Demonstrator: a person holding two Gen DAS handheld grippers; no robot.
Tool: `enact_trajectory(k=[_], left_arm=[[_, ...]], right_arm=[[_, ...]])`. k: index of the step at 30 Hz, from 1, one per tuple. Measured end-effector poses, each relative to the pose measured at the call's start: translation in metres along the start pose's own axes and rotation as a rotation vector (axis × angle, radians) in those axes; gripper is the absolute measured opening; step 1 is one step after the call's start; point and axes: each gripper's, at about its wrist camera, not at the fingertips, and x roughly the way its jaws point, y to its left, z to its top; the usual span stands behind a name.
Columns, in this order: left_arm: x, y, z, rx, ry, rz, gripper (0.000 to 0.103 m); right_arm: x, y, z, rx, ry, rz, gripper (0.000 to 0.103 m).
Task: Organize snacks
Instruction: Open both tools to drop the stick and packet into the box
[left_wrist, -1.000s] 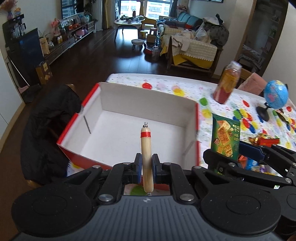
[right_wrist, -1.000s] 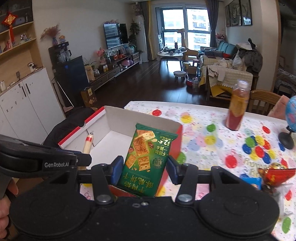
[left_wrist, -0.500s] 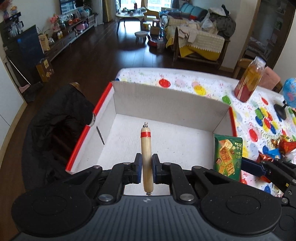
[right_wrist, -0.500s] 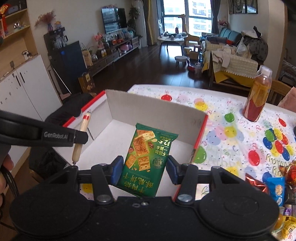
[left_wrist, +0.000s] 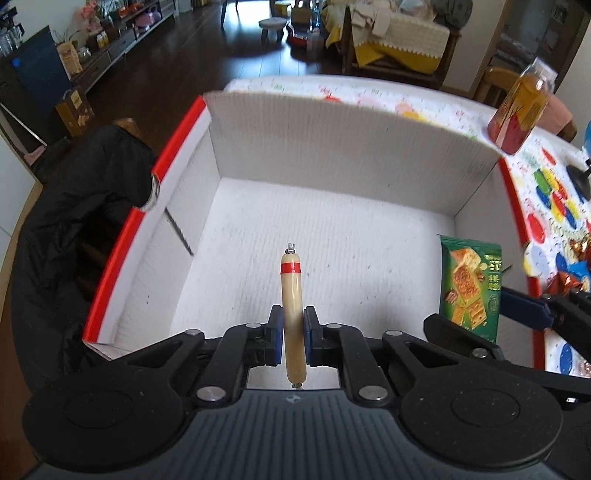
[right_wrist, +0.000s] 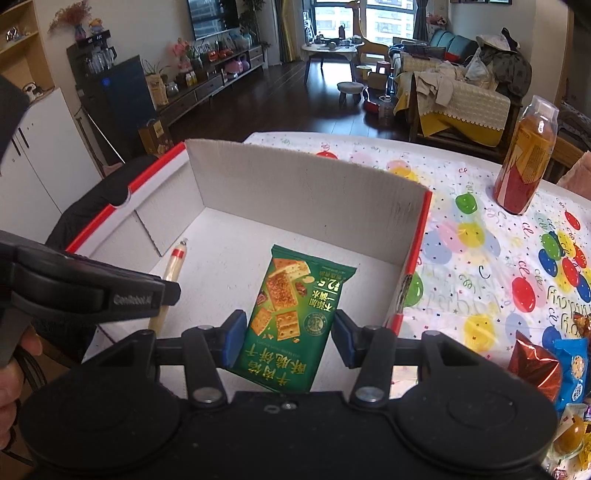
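Observation:
My left gripper (left_wrist: 293, 334) is shut on a beige sausage stick (left_wrist: 291, 295) with a red band, held over the floor of the white cardboard box (left_wrist: 332, 144) with red rims. My right gripper (right_wrist: 288, 338) is shut on a green cracker packet (right_wrist: 291, 314), held over the right part of the same box (right_wrist: 295, 184). The packet also shows in the left wrist view (left_wrist: 471, 288) near the box's right wall. The sausage (right_wrist: 173, 266) and the left gripper body show at the left of the right wrist view.
An orange drink bottle (right_wrist: 526, 162) stands on the balloon-print tablecloth (right_wrist: 480, 229) to the right of the box. Several loose snack packets (right_wrist: 546, 369) lie at the table's right edge. A chair with a black coat (left_wrist: 74, 221) stands left of the box.
Both grippers have moved forward and down over the box with their snacks still held. The box floor now fills more of both views.

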Motion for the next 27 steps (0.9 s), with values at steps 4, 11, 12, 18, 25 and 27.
enact_trajectory(k=[4, 11, 12, 18, 25, 27], left_arm=[[0.005, 0.001, -0.002, -0.001, 0.021, 0.002, 0.011], [-0.001, 0.003, -0.005, -0.007, 0.014, -0.011, 0.011], [-0.001, 0.003, -0.004, -0.008, 0.012, -0.009, 0.011], [-0.014, 0.002, -0.004, -0.007, -0.013, -0.004, 0.011], [-0.030, 0.001, -0.010, -0.011, -0.037, 0.015, 0.012], [-0.035, 0.002, -0.011, -0.017, -0.046, 0.011, 0.013]], right_arm=[[0.002, 0.003, -0.002, -0.013, 0.006, -0.003, 0.049], [-0.003, -0.001, -0.001, -0.009, -0.004, -0.007, 0.062], [-0.005, -0.001, -0.001, -0.007, -0.008, -0.007, 0.063], [-0.018, -0.006, 0.000, 0.012, -0.034, -0.004, 0.073], [-0.036, -0.011, -0.002, 0.035, -0.060, -0.006, 0.078], [-0.042, -0.014, -0.003, 0.042, -0.072, -0.013, 0.080]])
